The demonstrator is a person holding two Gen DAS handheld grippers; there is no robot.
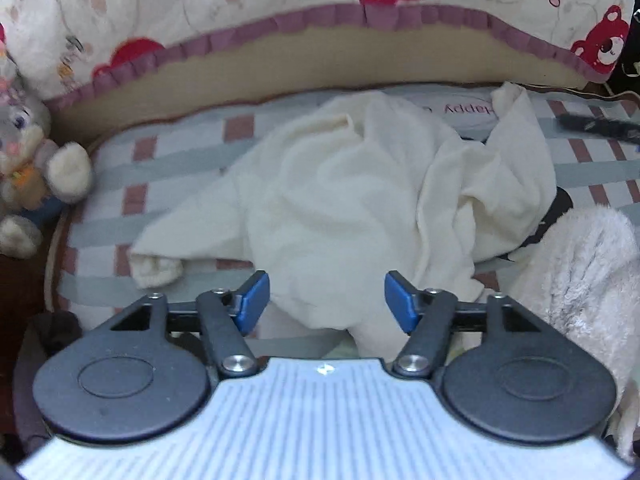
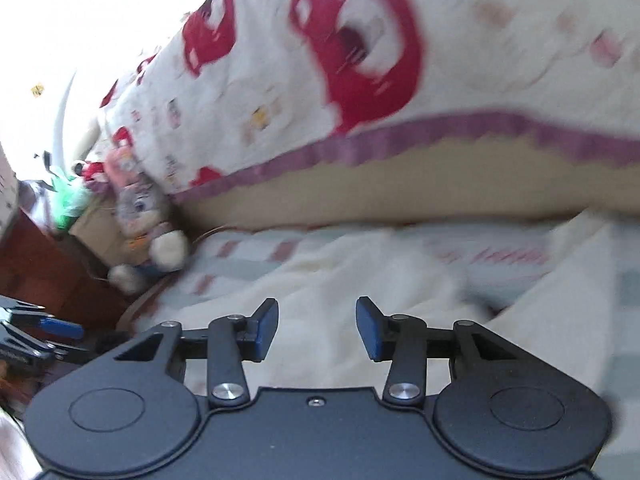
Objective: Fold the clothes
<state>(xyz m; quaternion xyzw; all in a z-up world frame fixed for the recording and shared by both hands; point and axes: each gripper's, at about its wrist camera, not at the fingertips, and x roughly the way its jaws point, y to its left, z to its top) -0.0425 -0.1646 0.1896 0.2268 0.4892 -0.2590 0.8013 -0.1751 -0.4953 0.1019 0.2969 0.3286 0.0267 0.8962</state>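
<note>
A cream-white garment [image 1: 344,196] lies crumpled on the checked bed sheet [image 1: 168,160], one cuffed sleeve [image 1: 156,268] stretched toward the lower left. My left gripper [image 1: 326,300] hovers above the garment's near edge with its blue pads [image 1: 254,298] apart and nothing pinched between them. In the blurred right wrist view the same cream garment [image 2: 320,280] spreads below my right gripper [image 2: 317,330], whose blue pads [image 2: 370,330] also stand apart, clear of the cloth. The left gripper [image 2: 36,336] shows at that view's left edge.
A quilt with red bears and a purple frill [image 1: 320,20] hangs over the beige bed edge behind. A grey plush rabbit [image 1: 28,160] sits at the left. A fluffy white blanket [image 1: 580,280] lies at the right, a dark object [image 1: 596,128] at the far right.
</note>
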